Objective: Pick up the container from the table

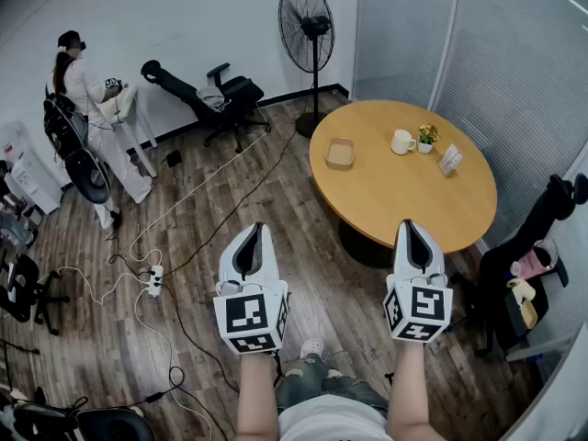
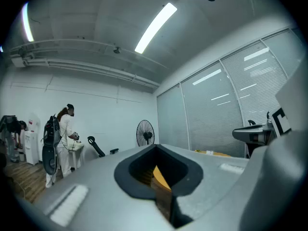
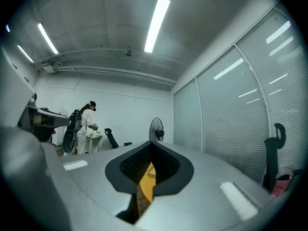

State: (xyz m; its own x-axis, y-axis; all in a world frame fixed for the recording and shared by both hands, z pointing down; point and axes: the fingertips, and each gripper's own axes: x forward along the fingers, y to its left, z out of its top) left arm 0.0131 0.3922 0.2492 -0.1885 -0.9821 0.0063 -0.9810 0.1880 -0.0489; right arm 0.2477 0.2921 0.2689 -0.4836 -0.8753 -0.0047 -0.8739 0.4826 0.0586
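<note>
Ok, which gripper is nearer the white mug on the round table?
Right. The right gripper hangs at the near edge of the table, roughly in line with the mug; the left gripper is over the floor, well off to the mug's left.

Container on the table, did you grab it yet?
Not yet, nothing is done. The container sits untouched on the table. The left tongs and right tongs are shut, empty, short of the table. To do: reach, grip, lift.
</note>
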